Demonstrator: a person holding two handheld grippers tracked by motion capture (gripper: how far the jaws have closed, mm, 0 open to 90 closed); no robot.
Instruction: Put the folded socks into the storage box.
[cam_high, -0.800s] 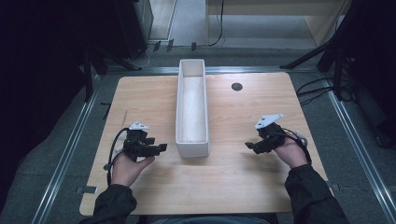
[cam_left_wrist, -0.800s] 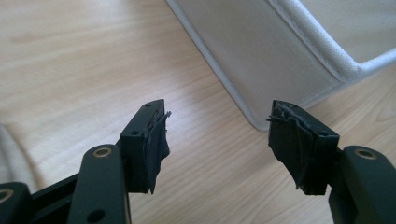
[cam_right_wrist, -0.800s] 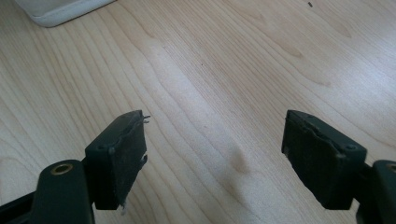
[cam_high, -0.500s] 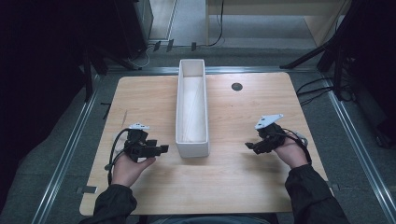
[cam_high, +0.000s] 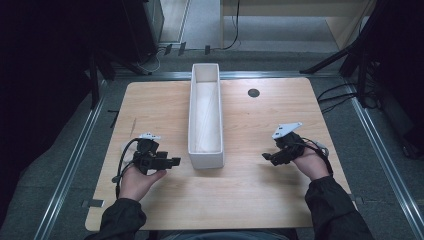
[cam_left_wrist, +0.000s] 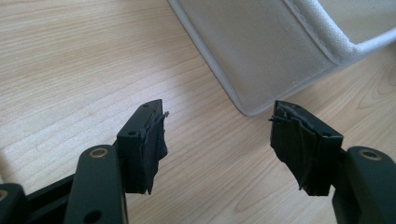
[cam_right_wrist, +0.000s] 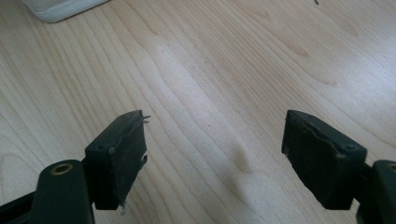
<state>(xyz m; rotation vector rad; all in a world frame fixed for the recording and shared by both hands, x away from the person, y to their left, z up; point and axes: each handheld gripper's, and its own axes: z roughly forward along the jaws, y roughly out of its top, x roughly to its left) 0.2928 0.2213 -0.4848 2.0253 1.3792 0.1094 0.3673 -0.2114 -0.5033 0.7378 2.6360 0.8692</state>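
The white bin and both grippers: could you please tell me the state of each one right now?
White bin: upright on the table, open-topped, nothing visible inside.
Left gripper: open, holding nothing, jaws pointed at the bin's near corner without touching it.
Right gripper: open, holding nothing, jaws over bare wood.

The white tray (cam_left_wrist: 261, 51) runs off the top edge in my left gripper view; the small dark disc (cam_high: 253, 92) on the far table (cam_high: 150, 105) is too small to identify.
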